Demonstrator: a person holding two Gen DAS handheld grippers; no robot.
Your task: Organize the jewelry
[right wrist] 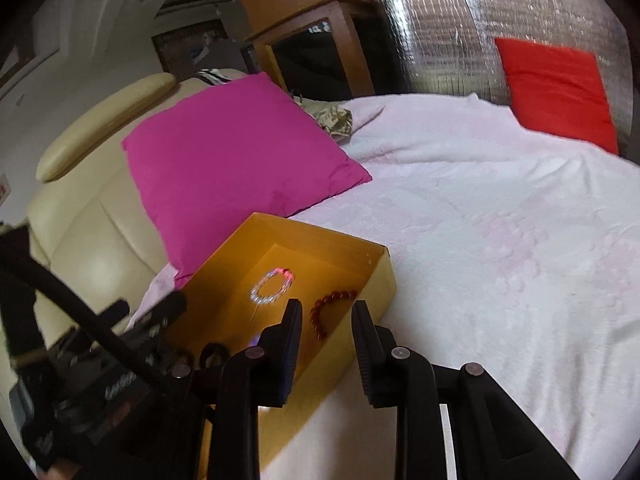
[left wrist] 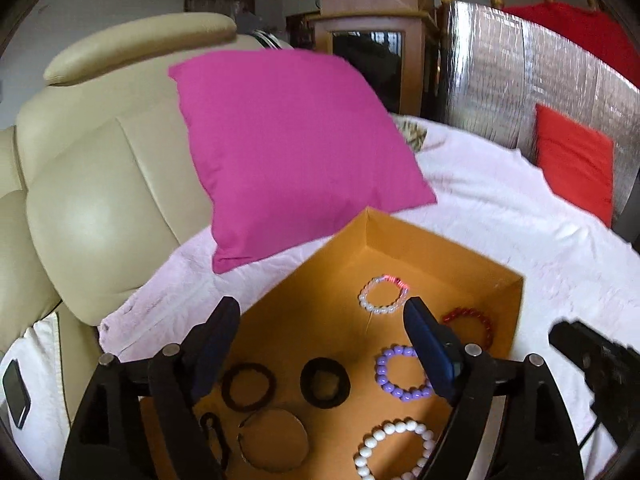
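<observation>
Left wrist view: left gripper (left wrist: pixel 320 320) hovering over orange box (left wrist: pixel 516 312) with jaws standing wide, nothing between them. Lying apart on box floor: clear bead bracelet (left wrist: pixel 383 294), red bead bracelet (left wrist: pixel 474 322), purple bead bracelet (left wrist: pixel 402 372), white bead bracelet (left wrist: pixel 394 450), black hair ties (left wrist: pixel 249 386). Box resting on pale pink blanket (left wrist: pixel 500 208), just beside magenta pillow (left wrist: pixel 292 152). Right wrist view: right gripper (right wrist: pixel 326 312) hanging above box's near wall (right wrist: pixel 340 344), jaws narrowly parted, gripping nothing; red bracelet showing through gap.
</observation>
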